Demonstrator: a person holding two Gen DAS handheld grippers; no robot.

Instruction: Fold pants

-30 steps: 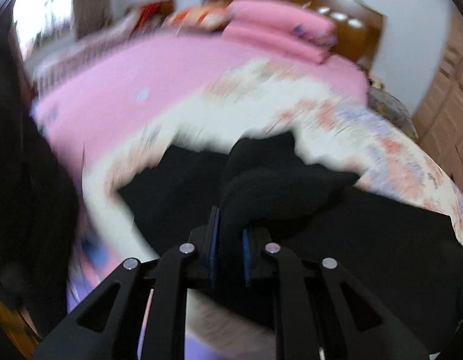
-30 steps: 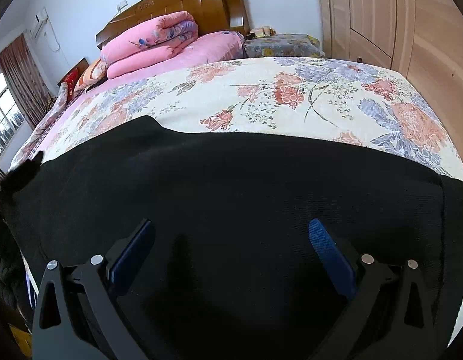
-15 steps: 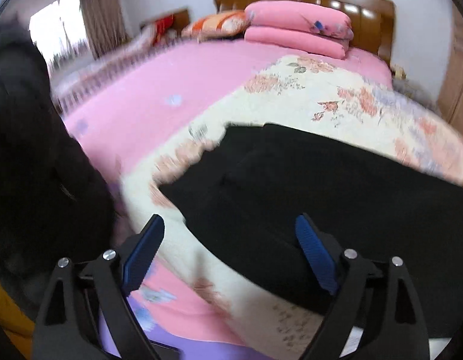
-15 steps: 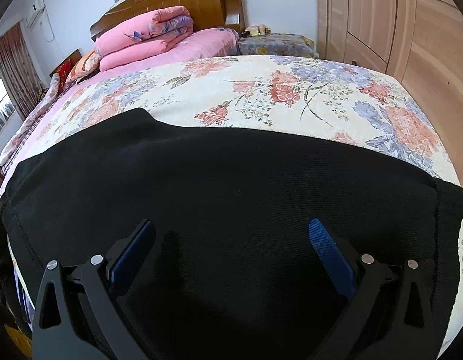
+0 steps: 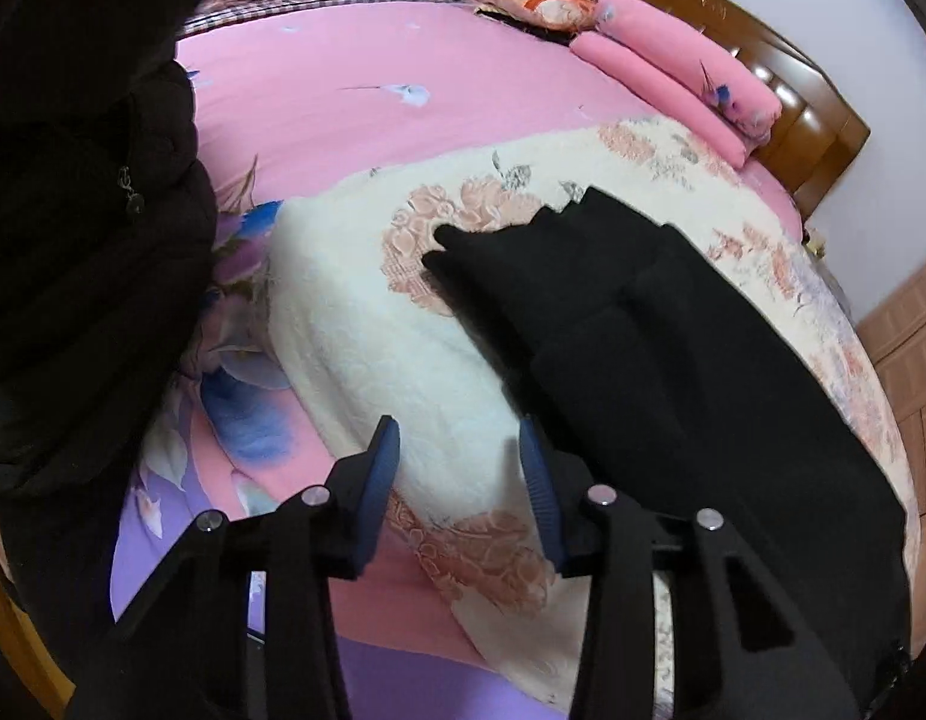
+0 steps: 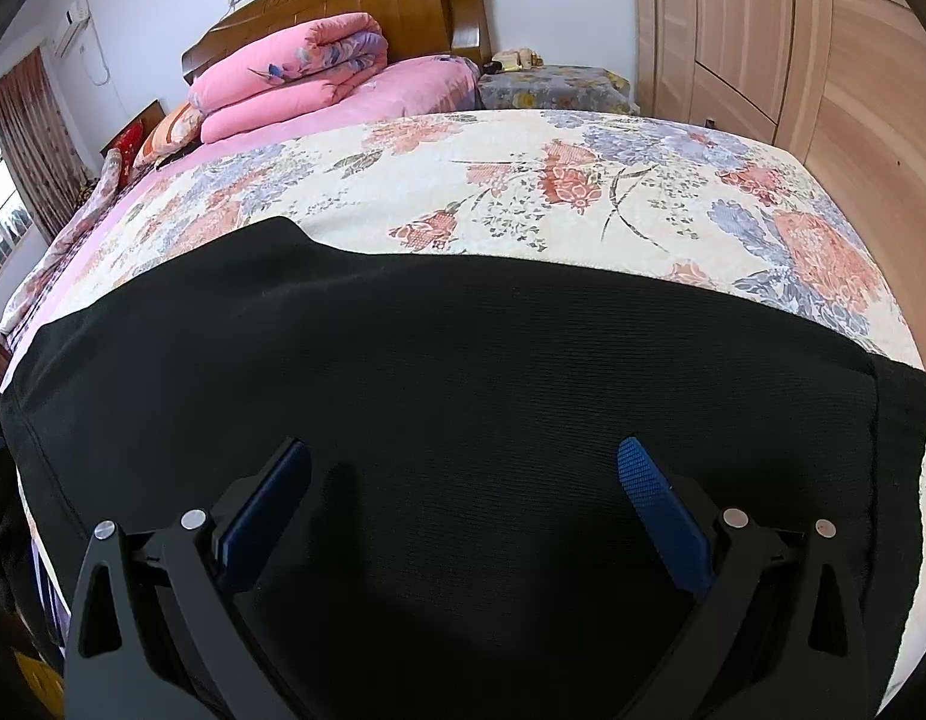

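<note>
The black pants (image 5: 673, 372) lie flat on the floral blanket (image 5: 367, 324) of the bed, folded over with an uneven end toward the pillows. My left gripper (image 5: 460, 438) is open and empty, just off the pants' left edge, above the blanket. In the right wrist view the pants (image 6: 463, 372) fill the foreground. My right gripper (image 6: 463, 468) is wide open and empty, directly over the middle of the pants.
A pink sheet (image 5: 355, 90) covers the far side of the bed, with folded pink quilts (image 6: 295, 72) by the wooden headboard (image 6: 367, 6). A person's black coat (image 5: 85, 240) fills the left. Wooden wardrobe doors (image 6: 823, 72) stand on the right.
My left gripper let go of the pants' fabric, opened, and drew back to the left off the pants. The pants settled flat. The right gripper stayed open over them.
</note>
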